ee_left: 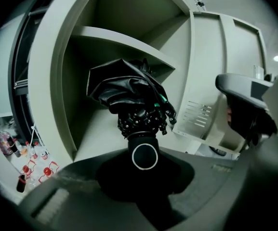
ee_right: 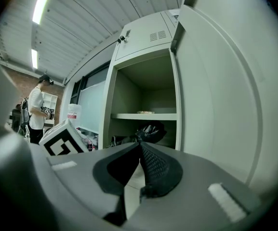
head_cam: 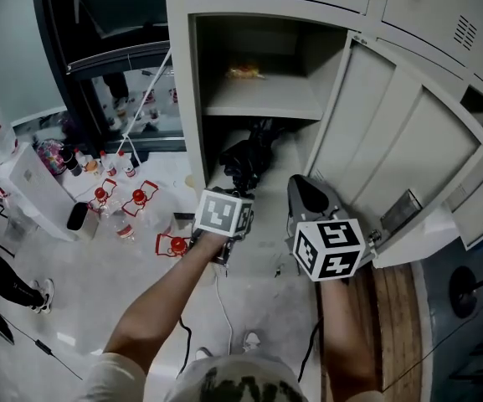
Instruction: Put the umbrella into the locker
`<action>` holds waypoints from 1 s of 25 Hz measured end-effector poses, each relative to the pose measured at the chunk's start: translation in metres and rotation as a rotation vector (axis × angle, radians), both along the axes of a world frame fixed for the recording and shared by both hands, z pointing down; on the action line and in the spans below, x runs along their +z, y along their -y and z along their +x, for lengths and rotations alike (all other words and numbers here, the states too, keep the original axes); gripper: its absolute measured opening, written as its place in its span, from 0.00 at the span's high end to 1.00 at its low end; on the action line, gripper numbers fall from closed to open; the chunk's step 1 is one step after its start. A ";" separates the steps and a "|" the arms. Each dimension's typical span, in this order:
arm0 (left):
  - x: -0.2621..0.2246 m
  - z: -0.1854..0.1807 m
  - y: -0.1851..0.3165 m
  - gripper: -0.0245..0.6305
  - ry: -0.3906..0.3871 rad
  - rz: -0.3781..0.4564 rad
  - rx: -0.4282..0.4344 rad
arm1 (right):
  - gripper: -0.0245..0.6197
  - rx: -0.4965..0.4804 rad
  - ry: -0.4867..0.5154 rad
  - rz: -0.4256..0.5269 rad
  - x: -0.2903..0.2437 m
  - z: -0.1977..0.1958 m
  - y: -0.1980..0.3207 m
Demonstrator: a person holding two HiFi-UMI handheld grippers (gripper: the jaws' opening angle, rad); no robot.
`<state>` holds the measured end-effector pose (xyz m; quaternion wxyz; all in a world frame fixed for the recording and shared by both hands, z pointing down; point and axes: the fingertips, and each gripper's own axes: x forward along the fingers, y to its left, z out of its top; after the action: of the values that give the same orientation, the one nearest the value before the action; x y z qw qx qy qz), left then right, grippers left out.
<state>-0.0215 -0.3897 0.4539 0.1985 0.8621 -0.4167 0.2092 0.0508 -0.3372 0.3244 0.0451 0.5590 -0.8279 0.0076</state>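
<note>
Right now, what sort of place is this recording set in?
Probably a locker area in a workplace or lab: a bank of grey metal lockers, one with its door open and a shelf inside, and bottles standing on the floor beside them.

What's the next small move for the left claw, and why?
Probably ease the left claw a little deeper toward the locker. It is shut on the handle of the umbrella, whose folded canopy sits below the shelf while the handle end appears to be outside the opening.
</note>
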 end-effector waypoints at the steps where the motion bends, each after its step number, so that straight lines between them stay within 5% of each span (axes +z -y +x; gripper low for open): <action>1: -0.001 0.001 0.004 0.83 0.002 -0.004 -0.004 | 0.97 -0.006 -0.002 -0.002 0.001 -0.001 0.001; 13: 0.002 0.000 0.049 0.83 0.161 -0.049 -0.023 | 0.97 -0.066 -0.007 -0.030 0.018 -0.011 0.020; 16: -0.007 -0.001 0.069 0.83 0.229 0.034 -0.022 | 0.97 -0.076 0.001 -0.032 0.019 -0.013 0.027; 21: -0.009 0.009 0.085 0.82 0.284 0.059 0.006 | 0.97 -0.100 -0.009 -0.035 0.026 -0.018 0.039; 25: 0.008 0.017 0.094 0.82 0.301 0.007 0.018 | 0.97 -0.114 -0.007 -0.036 0.028 -0.017 0.049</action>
<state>-0.0045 -0.4839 0.4623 0.1289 0.8255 -0.4346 0.3363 0.0334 -0.3862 0.3521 0.0586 0.5099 -0.8580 0.0178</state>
